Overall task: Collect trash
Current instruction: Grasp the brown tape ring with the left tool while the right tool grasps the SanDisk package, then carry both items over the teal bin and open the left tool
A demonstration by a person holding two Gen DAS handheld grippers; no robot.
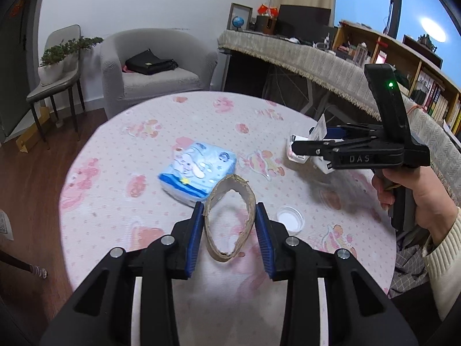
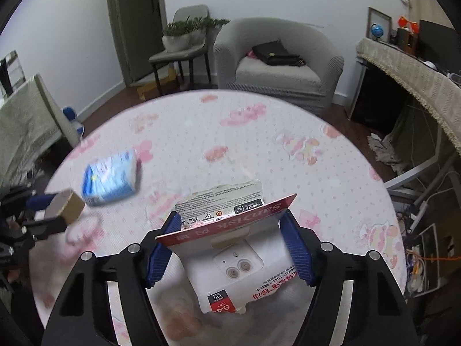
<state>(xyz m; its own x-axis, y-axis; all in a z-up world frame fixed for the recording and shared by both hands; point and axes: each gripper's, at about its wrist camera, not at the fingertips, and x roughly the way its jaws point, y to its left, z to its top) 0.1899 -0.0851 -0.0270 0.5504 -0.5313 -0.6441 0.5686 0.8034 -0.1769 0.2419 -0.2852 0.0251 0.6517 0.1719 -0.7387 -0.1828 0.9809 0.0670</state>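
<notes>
Only the left wrist view showed the left hand-held gripper pinching a squashed cardboard ring above the desk, its long axis running away from the camera. Only the right wrist view showed the right hand-held gripper around torn SanDisk packaging, pads at its edges, length pointing away.

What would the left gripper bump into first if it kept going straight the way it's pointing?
Probably the blue tissue pack. The left gripper, squeezing a cardboard ring, points down toward the table, and the pack lies just past the ring. Depth is hard to judge.
</notes>
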